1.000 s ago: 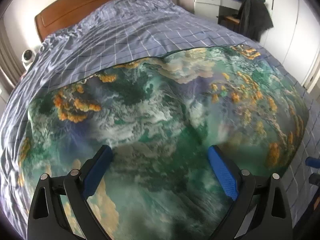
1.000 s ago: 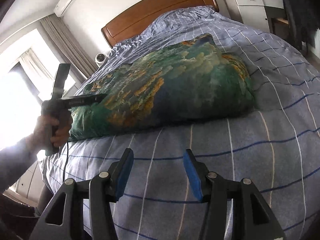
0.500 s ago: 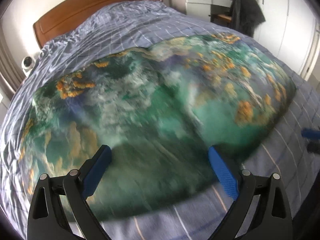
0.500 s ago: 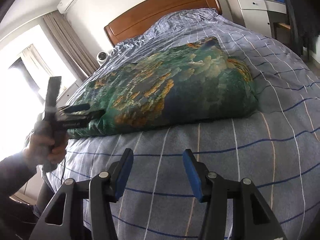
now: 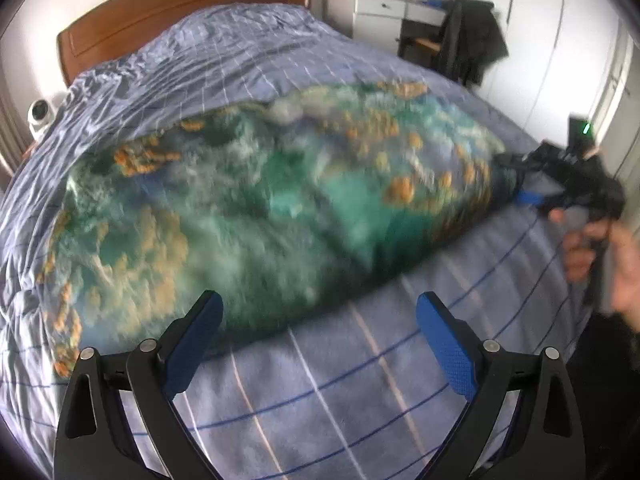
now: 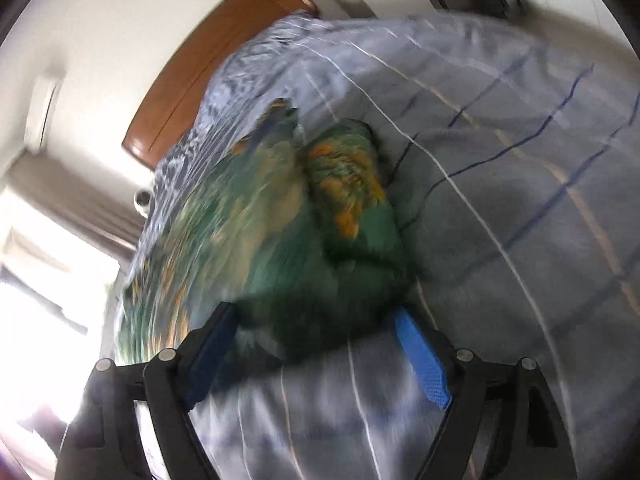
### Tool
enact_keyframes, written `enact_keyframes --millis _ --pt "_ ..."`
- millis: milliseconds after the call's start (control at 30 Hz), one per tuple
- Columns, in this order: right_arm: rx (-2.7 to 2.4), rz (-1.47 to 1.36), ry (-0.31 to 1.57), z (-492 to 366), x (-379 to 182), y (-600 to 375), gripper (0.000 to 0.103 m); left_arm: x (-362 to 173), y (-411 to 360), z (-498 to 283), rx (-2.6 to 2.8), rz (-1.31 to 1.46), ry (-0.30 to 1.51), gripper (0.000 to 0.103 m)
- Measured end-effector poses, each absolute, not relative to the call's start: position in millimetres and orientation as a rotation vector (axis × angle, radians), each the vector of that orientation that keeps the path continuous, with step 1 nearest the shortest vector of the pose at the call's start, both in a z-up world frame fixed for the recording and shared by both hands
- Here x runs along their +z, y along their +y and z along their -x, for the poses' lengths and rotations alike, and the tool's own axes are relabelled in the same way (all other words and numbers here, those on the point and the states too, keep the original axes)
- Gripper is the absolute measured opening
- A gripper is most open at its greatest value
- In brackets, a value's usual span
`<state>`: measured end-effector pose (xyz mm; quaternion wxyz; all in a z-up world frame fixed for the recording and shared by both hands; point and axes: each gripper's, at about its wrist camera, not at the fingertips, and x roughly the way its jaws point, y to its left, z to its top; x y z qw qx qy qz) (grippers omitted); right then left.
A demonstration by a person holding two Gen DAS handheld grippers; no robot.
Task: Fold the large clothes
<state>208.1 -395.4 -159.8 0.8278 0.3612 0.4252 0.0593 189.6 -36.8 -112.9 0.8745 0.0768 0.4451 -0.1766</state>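
A large green cloth with orange and white cloud print (image 5: 260,208) lies folded on the bed. My left gripper (image 5: 320,336) is open and empty, just short of the cloth's near edge. My right gripper (image 6: 316,344) is open, with the cloth's dark end corner (image 6: 320,312) between its blue pads; the view is blurred. The left wrist view shows the right gripper (image 5: 532,196) at the cloth's right end, held by a hand.
The bed has a blue checked cover (image 5: 360,380) and a wooden headboard (image 5: 172,12). A white dresser (image 5: 372,12) and a chair with a dark jacket (image 5: 472,40) stand at the back right. A small white camera (image 5: 40,114) sits at the left.
My left gripper has drawn back off the cloth toward the near edge of the bed. My right gripper has swung in and tilted up to the cloth's right end.
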Motion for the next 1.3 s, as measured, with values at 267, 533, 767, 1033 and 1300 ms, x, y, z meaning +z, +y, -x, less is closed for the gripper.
enact_keyframes --millis 267,533,767,1033,1300 --pt "0.095 -0.714 0.787 -197 -132 -381 0.036 -43 -79 -231 -0.49 -0.159 0.861 0.098" --pt "0.228 -0.321 0.566 -162 -39 -307 0.034 -4 -163 -297 -0.754 -0.132 1.068 0.097" --pt "0.377 0.092 0.442 -125 -1 -209 0.034 1 -178 -286 -0.595 -0.42 1.05 0.097" --pt "0.481 0.304 0.395 -99 3 -146 0.038 -18 -140 -273 -0.451 -0.538 1.024 0.035" --pt "0.629 0.039 0.567 -118 11 -177 0.072 -22 7 -313 -0.362 -0.219 1.075 0.033"
